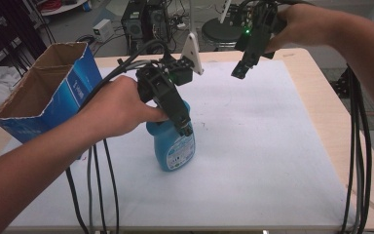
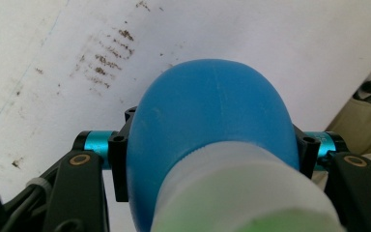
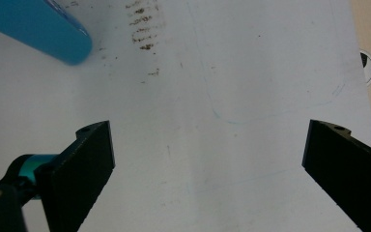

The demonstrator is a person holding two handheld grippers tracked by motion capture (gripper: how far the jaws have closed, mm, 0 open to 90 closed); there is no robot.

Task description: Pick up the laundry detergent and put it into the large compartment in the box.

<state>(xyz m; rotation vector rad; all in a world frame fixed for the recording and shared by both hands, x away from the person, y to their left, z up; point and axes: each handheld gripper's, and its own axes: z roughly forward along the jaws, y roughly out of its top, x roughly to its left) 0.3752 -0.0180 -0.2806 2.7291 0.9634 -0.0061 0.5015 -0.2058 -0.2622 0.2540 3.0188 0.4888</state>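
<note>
We hold the left gripper (image 1: 184, 124) angled downward, jaws clamped on the blue bottle (image 1: 175, 146). Our right hand (image 1: 302, 24) holds the right gripper (image 1: 239, 70) raised, beyond and right of the bottle, jaws spread wide, nothing between them.

The bottle (image 1: 175, 146) stands on the mat (image 1: 253, 161). The cardboard box (image 1: 44, 92) lies left of the bottle; the right gripper (image 1: 239, 70) hangs behind it, to its right.

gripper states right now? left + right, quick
Left gripper: shut on the blue bottle, near its top.
Right gripper: open, holding nothing, raised above the table.
</note>
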